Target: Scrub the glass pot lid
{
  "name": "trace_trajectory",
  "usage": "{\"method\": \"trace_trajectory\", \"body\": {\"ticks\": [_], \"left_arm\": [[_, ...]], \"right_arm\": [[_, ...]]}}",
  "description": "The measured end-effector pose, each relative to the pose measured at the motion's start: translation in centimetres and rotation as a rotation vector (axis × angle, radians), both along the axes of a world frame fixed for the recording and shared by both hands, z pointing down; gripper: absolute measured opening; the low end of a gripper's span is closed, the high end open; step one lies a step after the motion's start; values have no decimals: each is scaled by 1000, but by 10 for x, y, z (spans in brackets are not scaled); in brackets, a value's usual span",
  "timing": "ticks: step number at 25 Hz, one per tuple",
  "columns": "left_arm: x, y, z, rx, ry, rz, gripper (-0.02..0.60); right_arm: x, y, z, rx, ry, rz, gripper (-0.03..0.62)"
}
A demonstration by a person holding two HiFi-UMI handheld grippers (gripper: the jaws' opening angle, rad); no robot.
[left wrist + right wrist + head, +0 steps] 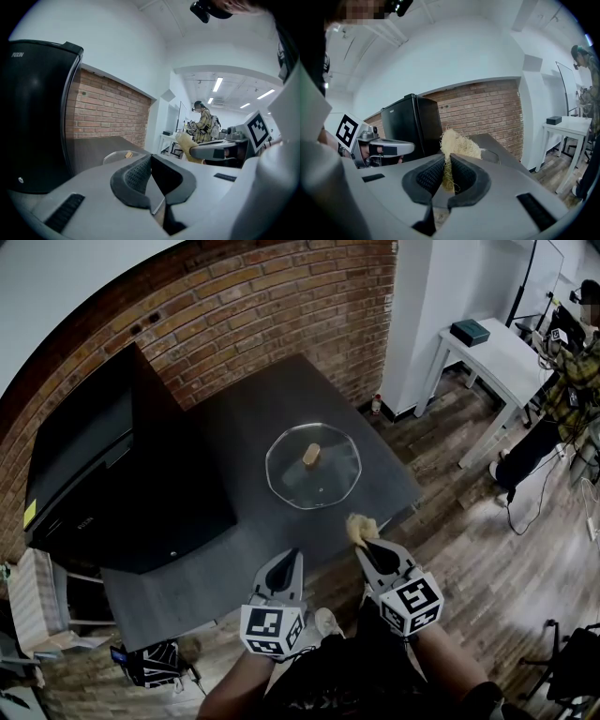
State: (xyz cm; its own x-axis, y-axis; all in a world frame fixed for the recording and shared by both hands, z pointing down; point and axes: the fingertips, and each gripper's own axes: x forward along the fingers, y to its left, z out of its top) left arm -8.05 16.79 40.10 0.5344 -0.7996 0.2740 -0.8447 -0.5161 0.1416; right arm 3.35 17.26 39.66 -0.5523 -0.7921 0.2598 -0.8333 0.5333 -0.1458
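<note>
Lying flat at the centre of the head view, on the dark bench [234,418] and well inside its near edge: glass pot lid [313,479], tan knob [311,455] uppermost. Just below and right of it, apart from the glass and about over the bench's near edge: right hand-held gripper [364,540], clamped on a pale fibrous scrubber [357,527]. In its own view, tuft [457,143] pinched between the pads and fanning out above them. Lower centre of the head view, beside the right one and likewise clear of the glass: left hand-held gripper [292,559], closed with nothing between the jaws. Judged as the approach before a first stroke. To do it well: lower the tuft onto the glass near the rim, press lightly, work in small circles round the knob, and hold the clamp firm against slipping of the loose fibres. Worth steadying the knob or rim with the left, against sliding or rocking on the smooth top. Writing: small pale lettering at the upper left of the black cabinet [33,112] in the left gripper view, too blurred to read. Yellow sticker [30,514] at the cabinet's left edge in the head view, illegible. On the marker cubes [413,603], only black-and-white squares, no words.
</note>
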Motion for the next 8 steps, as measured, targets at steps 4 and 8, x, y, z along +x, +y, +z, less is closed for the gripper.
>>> {"method": "trace_trajectory", "body": {"ticks": [4, 8], "left_arm": [[1, 1, -1, 1, 0, 2, 32], [3, 3, -1, 1, 0, 1, 32]], "right_arm": [[0, 1, -1, 2, 0, 0, 40], [2, 2, -3, 7, -2, 1, 40]]}}
